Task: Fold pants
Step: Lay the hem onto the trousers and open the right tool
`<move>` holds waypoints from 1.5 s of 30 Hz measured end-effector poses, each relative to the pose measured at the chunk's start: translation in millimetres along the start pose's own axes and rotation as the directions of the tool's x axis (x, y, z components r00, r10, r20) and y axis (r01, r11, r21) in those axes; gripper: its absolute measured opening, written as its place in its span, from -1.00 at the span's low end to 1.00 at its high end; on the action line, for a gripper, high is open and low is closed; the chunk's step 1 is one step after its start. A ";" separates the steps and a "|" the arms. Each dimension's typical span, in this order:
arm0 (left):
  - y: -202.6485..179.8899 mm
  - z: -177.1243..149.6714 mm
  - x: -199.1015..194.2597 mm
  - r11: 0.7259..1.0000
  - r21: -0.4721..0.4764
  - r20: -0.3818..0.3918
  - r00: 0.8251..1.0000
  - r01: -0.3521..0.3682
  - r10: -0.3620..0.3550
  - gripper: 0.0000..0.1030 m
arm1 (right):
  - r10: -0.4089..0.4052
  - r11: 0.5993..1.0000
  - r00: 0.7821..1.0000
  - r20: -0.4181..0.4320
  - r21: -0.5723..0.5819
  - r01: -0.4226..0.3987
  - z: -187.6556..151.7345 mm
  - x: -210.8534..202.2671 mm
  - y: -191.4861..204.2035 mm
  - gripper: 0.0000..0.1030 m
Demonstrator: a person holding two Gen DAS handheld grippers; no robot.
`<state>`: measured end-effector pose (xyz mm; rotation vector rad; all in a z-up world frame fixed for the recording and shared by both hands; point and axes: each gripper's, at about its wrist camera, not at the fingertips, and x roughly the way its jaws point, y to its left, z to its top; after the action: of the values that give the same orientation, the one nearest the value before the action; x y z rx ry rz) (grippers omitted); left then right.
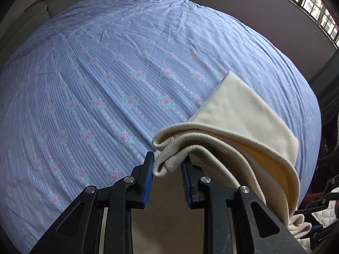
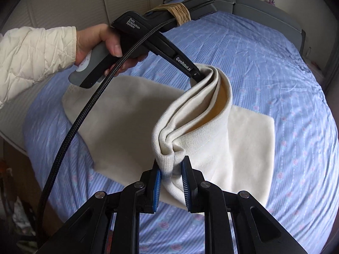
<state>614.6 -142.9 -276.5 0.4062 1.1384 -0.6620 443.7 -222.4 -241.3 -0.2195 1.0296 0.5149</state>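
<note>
One pair of cream pants (image 2: 211,131), two claws (image 2: 170,169) (image 1: 167,165), one bed (image 2: 286,67), one hand (image 2: 101,44).

Pants (image 2: 211,131): cream, yellowish lining inside ribbed cuff. Bedsheet (image 1: 106,74): periwinkle blue, fine stripes, white dotted lines, rows of pink roses on teal leaves. Left gripper (image 1: 167,169) and right gripper (image 2: 171,169): black, blue pads. Sleeve (image 2: 36,57): cream, quilted. Headboard (image 2: 254,2): grey. Cable (image 2: 84,110): black braided.

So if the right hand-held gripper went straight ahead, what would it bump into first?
The right hand-held gripper already pinches the cream pants by their ribbed band, so it would push further into that lifted cloth first. Beyond that probably the bedsheet, though depth is unclear.
</note>
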 end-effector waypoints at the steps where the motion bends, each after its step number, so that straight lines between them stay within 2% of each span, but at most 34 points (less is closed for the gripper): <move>1: 7.6 -10.9 2.0 1.000 -0.003 -0.017 1.000 -0.012 0.012 -0.26 | 0.020 1.000 0.999 -0.034 0.001 -0.020 -1.3 9.0 5.1 -0.54; 2: 14.3 -22.9 1.6 0.999 -0.011 -0.030 0.999 -0.031 0.031 -0.07 | 0.034 0.999 0.998 -0.062 0.006 -0.034 -3.1 16.9 11.7 -0.50; 3: 20.0 -34.7 0.6 0.999 -0.018 -0.042 0.998 -0.049 0.048 0.02 | 0.055 0.998 0.995 -0.085 0.009 -0.054 -5.4 21.8 20.0 -0.43; 6: 34.0 -71.5 -10.8 0.994 -0.071 -0.067 0.995 -0.084 0.079 0.09 | 0.160 0.987 0.978 -0.135 0.049 -0.154 -11.0 29.6 31.4 -0.42; 8: 38.2 -93.3 -20.4 0.986 -0.135 -0.066 0.994 -0.093 0.085 0.14 | 0.254 0.965 0.955 -0.150 0.102 -0.241 -14.0 28.1 35.6 -0.41; 10: 37.7 -107.6 -29.0 0.972 -0.228 -0.050 0.998 -0.060 0.050 0.14 | 0.292 0.955 0.942 -0.164 0.097 -0.279 -17.2 23.6 42.6 -0.38; 12: 37.5 -116.4 -34.2 0.935 -0.350 0.000 0.999 0.051 -0.054 0.15 | 0.280 0.960 0.948 -0.152 0.070 -0.272 -20.4 18.4 42.6 -0.38; 14: 41.7 -119.2 -33.4 0.871 -0.461 0.081 0.986 0.168 -0.148 0.23 | 0.240 0.968 0.964 -0.116 0.102 -0.229 -21.8 18.0 30.9 -0.38; 16: 47.9 -115.1 -25.8 0.804 -0.541 0.151 0.969 0.247 -0.196 0.27 | 0.180 0.973 0.978 -0.103 0.167 -0.161 -23.3 22.0 5.5 -0.38; 17: 50.3 -110.6 -19.3 0.781 -0.566 0.167 0.965 0.263 -0.204 0.27 | 0.170 0.970 0.980 -0.106 0.195 -0.148 -24.9 24.8 -4.0 -0.38; 18: 50.4 -103.8 -12.4 0.769 -0.579 0.175 0.962 0.271 -0.208 0.27 | 0.164 0.968 0.980 -0.115 0.212 -0.137 -23.8 30.2 -12.1 -0.38; 23: 52.9 -76.2 32.8 0.751 -0.605 0.139 0.963 0.266 -0.229 0.27 | 0.187 0.960 0.972 -0.142 0.235 -0.150 -21.3 57.7 -21.7 -0.38; 26: 58.6 -74.4 49.1 0.705 -0.648 0.147 0.955 0.289 -0.256 0.27 | 0.203 0.951 0.968 -0.150 0.268 -0.158 -19.9 74.1 -22.1 -0.39; 27: 58.6 -73.6 49.9 0.698 -0.652 0.157 0.953 0.298 -0.260 0.27 | 0.204 0.948 0.967 -0.153 0.276 -0.156 -19.6 79.0 -22.1 -0.39; 29: 58.3 -70.9 49.0 0.687 -0.654 0.176 0.946 0.318 -0.272 0.27 | 0.226 0.938 0.960 -0.165 0.304 -0.169 -22.2 88.2 -23.1 -0.40; 31: 56.5 -68.8 48.0 0.681 -0.648 0.189 0.938 0.342 -0.291 0.28 | 0.284 0.914 0.944 -0.171 0.346 -0.212 -26.6 94.9 -26.0 -0.40; 33: 54.8 -65.1 45.8 0.696 -0.637 0.183 0.942 0.332 -0.281 0.27 | 0.320 0.899 0.931 -0.177 0.367 -0.239 -31.1 96.5 -24.5 -0.40; 34: 52.2 -58.9 45.9 0.701 -0.630 0.188 0.942 0.333 -0.278 0.27 | 0.320 0.899 0.932 -0.171 0.364 -0.242 -31.2 94.4 -23.3 -0.40; 38: 51.7 -54.1 46.4 0.710 -0.631 0.181 0.949 0.312 -0.257 0.06 | 0.281 0.921 0.945 -0.166 0.323 -0.218 -26.7 91.7 -9.4 -0.28; 40: 53.2 -56.2 47.7 0.708 -0.634 0.180 0.949 0.312 -0.257 0.05 | 0.270 0.936 0.945 -0.184 0.278 -0.214 -22.0 98.0 3.4 -0.28; 42: 55.0 -61.2 48.8 0.701 -0.642 0.175 0.950 0.310 -0.261 0.05 | 0.211 0.960 0.952 -0.222 0.230 -0.159 -27.8 105.5 20.2 -0.28; 43: 55.4 -62.0 49.7 0.700 -0.645 0.170 0.950 0.307 -0.260 0.05 | 0.195 0.964 0.953 -0.232 0.223 -0.143 -27.9 110.2 21.2 -0.29; 45: 56.7 -64.2 50.0 0.695 -0.649 0.171 0.950 0.308 -0.262 0.07 | 0.174 0.964 0.958 -0.226 0.236 -0.119 -30.3 111.6 20.6 -0.52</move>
<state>620.9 -75.3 -348.8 -0.4274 1.3051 -0.4780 456.0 -183.1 -351.3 -0.0072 1.3428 0.5120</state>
